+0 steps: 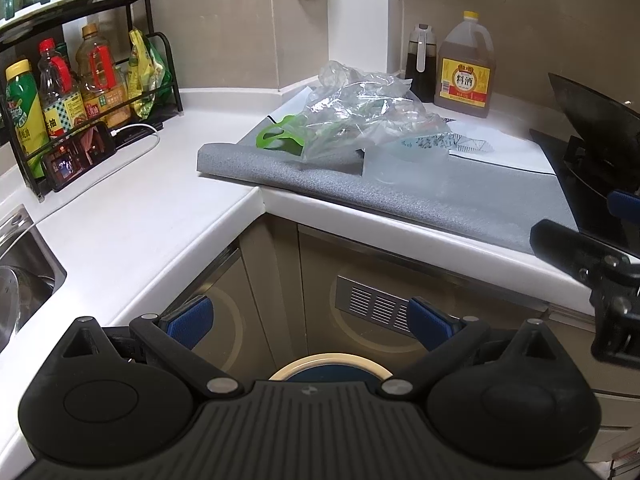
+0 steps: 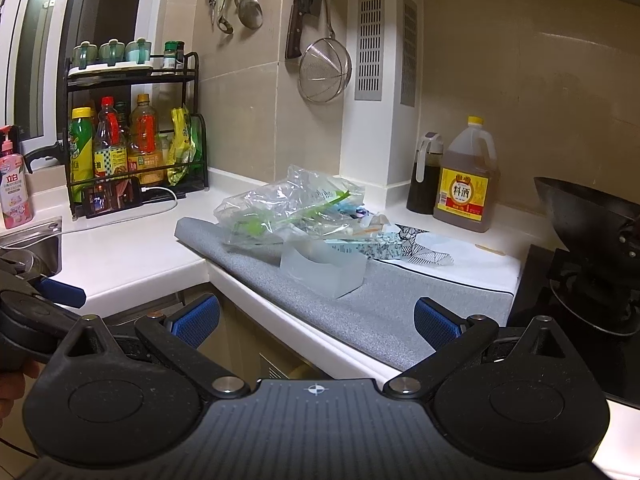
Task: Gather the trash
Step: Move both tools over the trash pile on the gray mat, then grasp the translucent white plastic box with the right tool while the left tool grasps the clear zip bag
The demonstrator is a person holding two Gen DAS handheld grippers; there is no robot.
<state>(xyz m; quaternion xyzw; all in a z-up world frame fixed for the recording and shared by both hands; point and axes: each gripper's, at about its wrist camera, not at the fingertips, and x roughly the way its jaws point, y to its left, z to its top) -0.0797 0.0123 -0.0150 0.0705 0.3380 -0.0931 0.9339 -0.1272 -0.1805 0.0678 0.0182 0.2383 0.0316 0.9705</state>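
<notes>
The trash lay in one heap on the grey mat (image 2: 360, 300) that covered the counter section right of the inside corner. One crumpled clear plastic bag (image 2: 288, 208) formed the bulk of the heap; its long axis ran left to right along the counter. A green strip (image 2: 304, 210) inside it pointed from near left toward far right. One translucent plastic container (image 2: 322, 270) stood just in front of the bag, near the counter edge. One patterned paper wrapper (image 2: 404, 246) lay flat to its right, extending rightward. Two bottles stood at the far wall: one dark dispenser (image 2: 424, 178) and one yellow-capped jug (image 2: 470, 184).

The left gripper (image 1: 310, 322) was open and empty, held below counter height in front of the cabinet doors (image 1: 360, 280). The right gripper (image 2: 316, 320) was likewise open and empty, near the counter edge, well apart from the heap.
</notes>
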